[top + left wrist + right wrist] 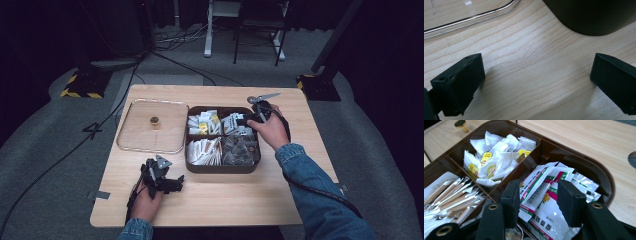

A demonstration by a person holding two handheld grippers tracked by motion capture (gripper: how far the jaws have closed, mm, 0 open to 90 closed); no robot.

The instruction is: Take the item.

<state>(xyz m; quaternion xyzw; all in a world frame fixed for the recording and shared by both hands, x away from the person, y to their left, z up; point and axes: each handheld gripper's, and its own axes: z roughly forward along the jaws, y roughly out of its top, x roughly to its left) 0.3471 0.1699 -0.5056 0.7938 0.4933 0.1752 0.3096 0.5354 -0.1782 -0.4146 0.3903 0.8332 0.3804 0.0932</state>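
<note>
Sachets (544, 207) in the back right compartment of the brown divided tray (607, 182) look light, thin and slick, so I'd pinch a top edge. Right tool (537, 202) hangs over them, jaws part open, gripping nothing. Left tool (534, 82) is wide apart on the counter (529, 57).

The place looks like a recording studio or lab set up for filming. A light wooden table (215, 200) stands alone on grey carpet (45, 150), with black curtains behind it. Beyond the table stand dark stand bases with yellow-black hazard tape (80, 87), loose black cables (165, 55) and a white desk frame (215, 30).
</note>
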